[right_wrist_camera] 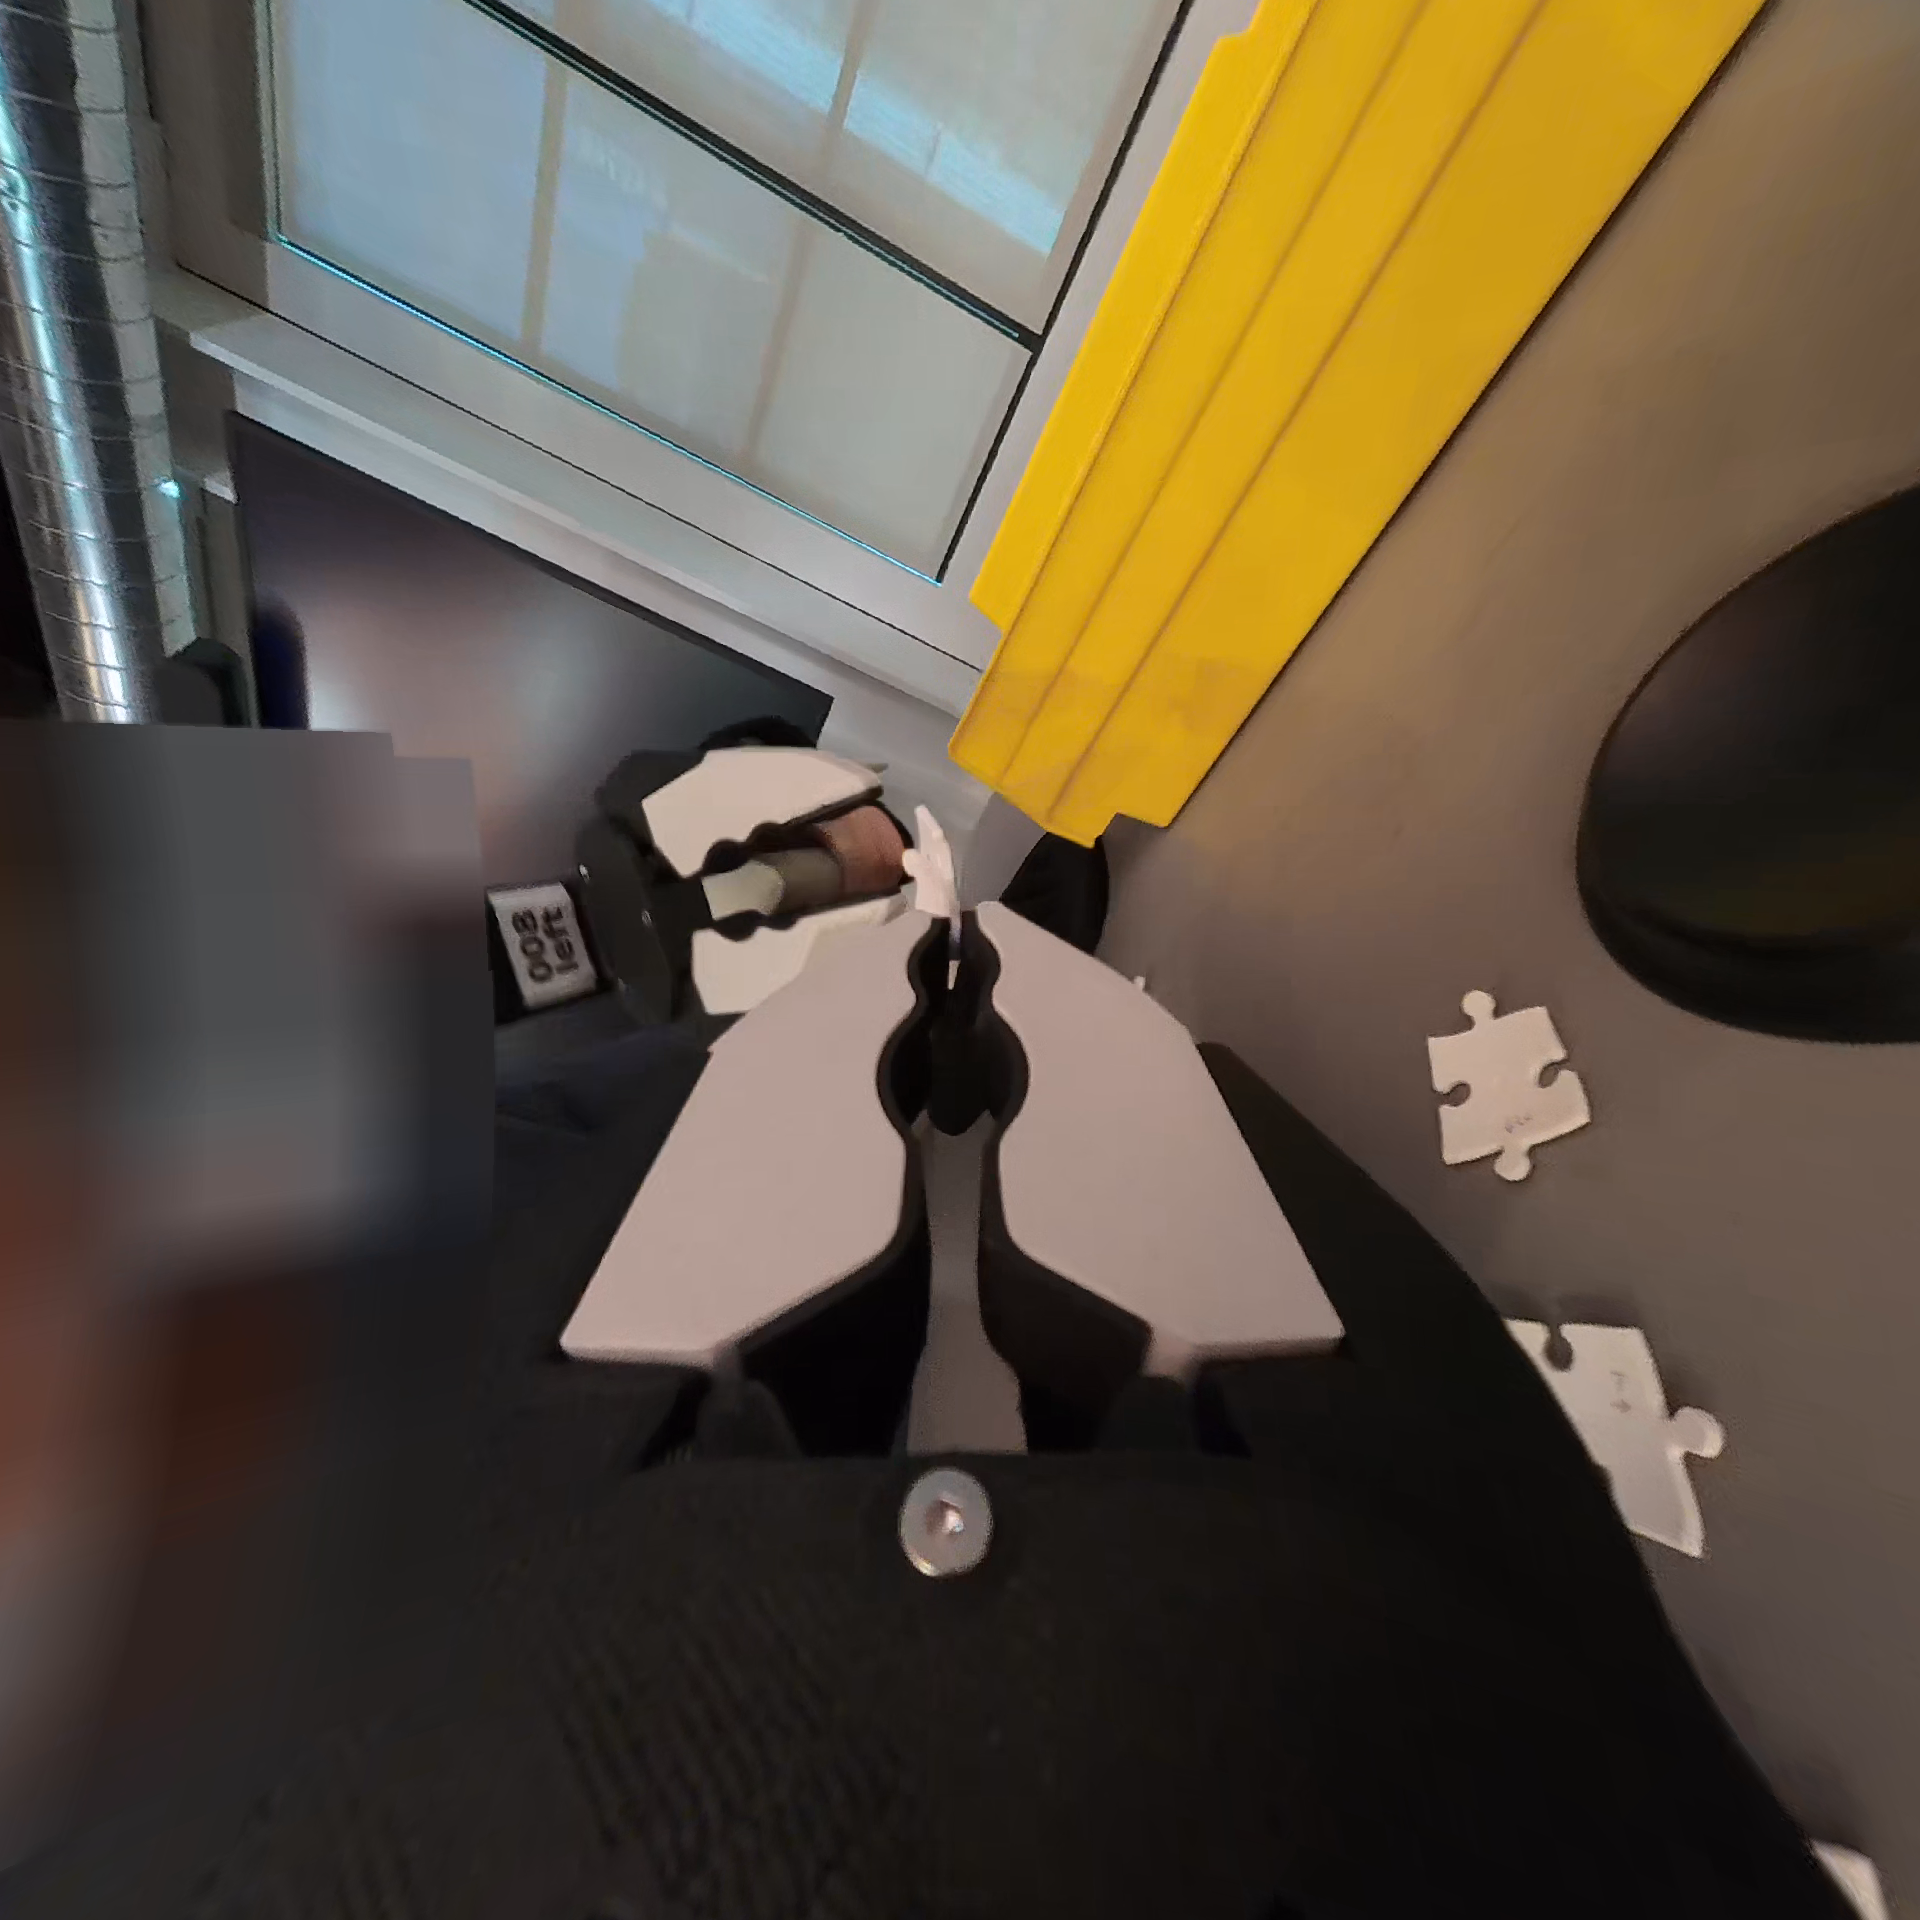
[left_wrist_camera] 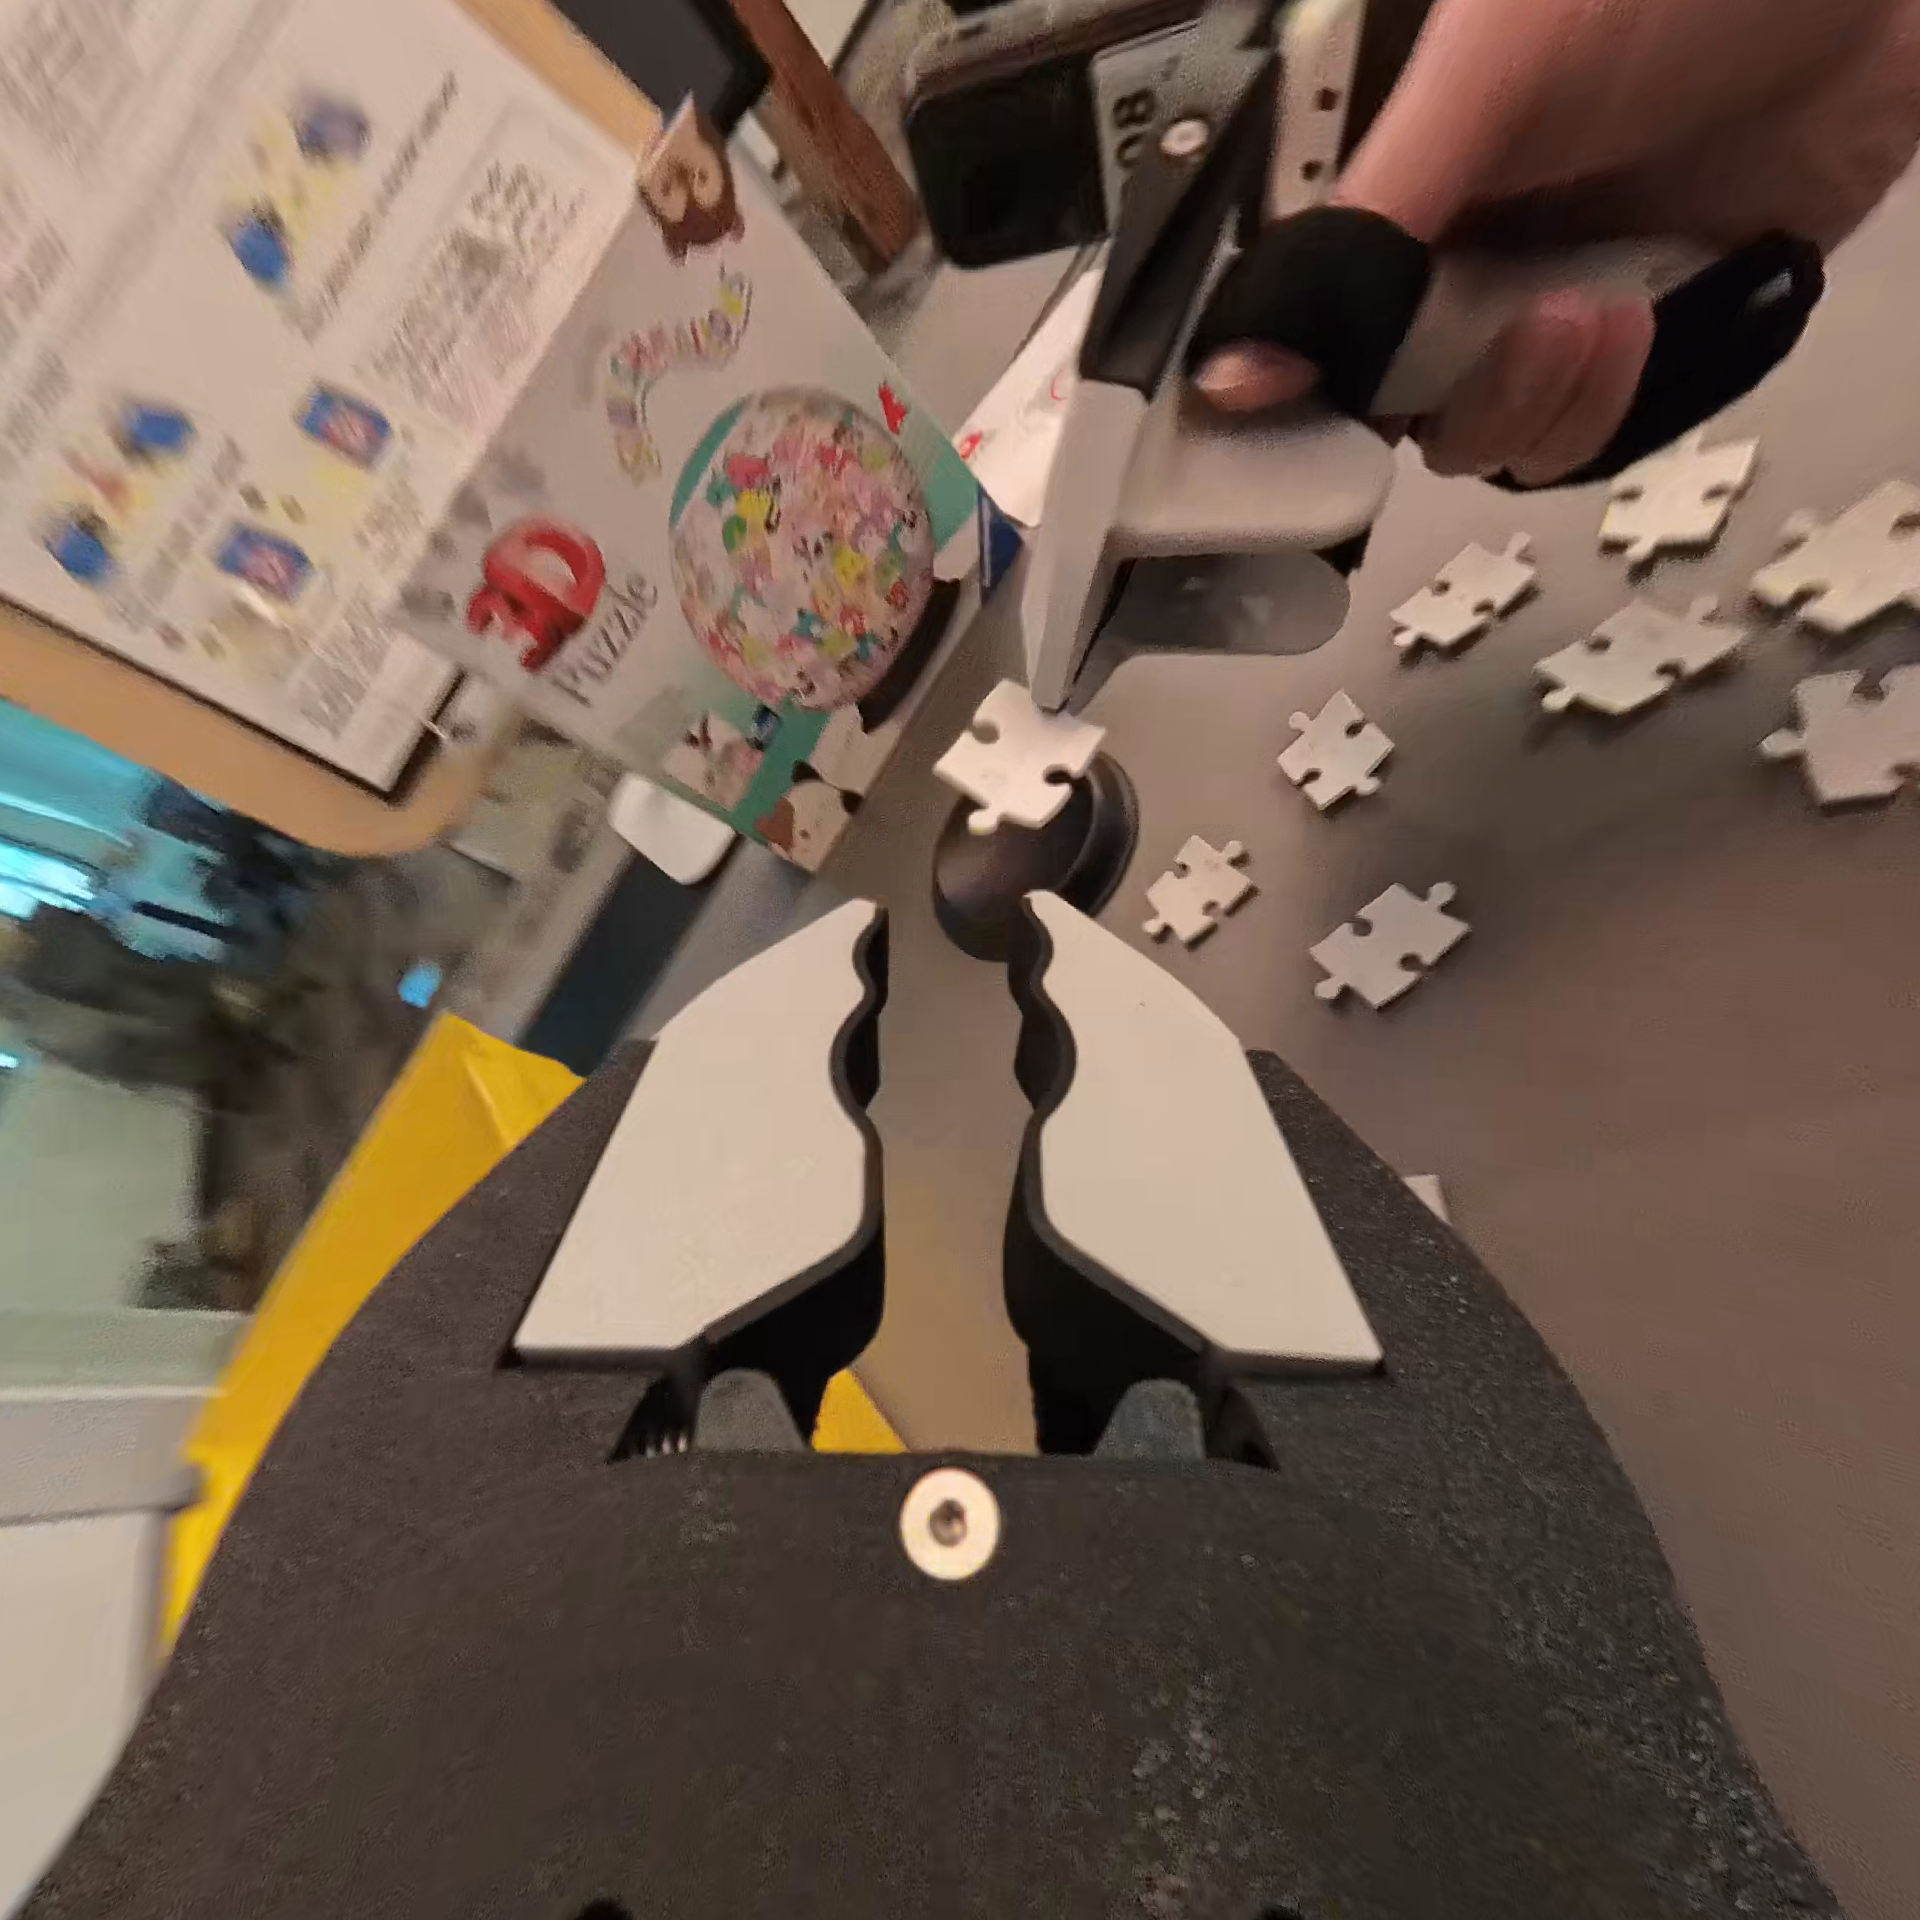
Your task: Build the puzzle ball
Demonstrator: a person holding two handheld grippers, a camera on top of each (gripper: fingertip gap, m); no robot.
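Observation:
In the left wrist view my right gripper [left_wrist_camera: 1060, 696] reaches down from the top, shut on the edge of a white puzzle piece [left_wrist_camera: 1018, 758], and holds it in the air just above a black round stand [left_wrist_camera: 1091, 842] on the grey table [left_wrist_camera: 1558, 1143]. My left gripper [left_wrist_camera: 956, 912] is open and empty, its tips just short of the stand and the piece. In the right wrist view my right gripper [right_wrist_camera: 956, 920] pinches the piece [right_wrist_camera: 933, 868] edge-on, and the open left gripper [right_wrist_camera: 883, 852] faces it close by.
Several loose white pieces [left_wrist_camera: 1642, 655] lie on the table to the right, two also in the right wrist view [right_wrist_camera: 1507, 1091]. The puzzle box [left_wrist_camera: 790, 551] and an instruction sheet [left_wrist_camera: 208, 312] lie left. A yellow bin [right_wrist_camera: 1247, 416] stands beside. My hands' fingertips stand some 5 centimetres from each other.

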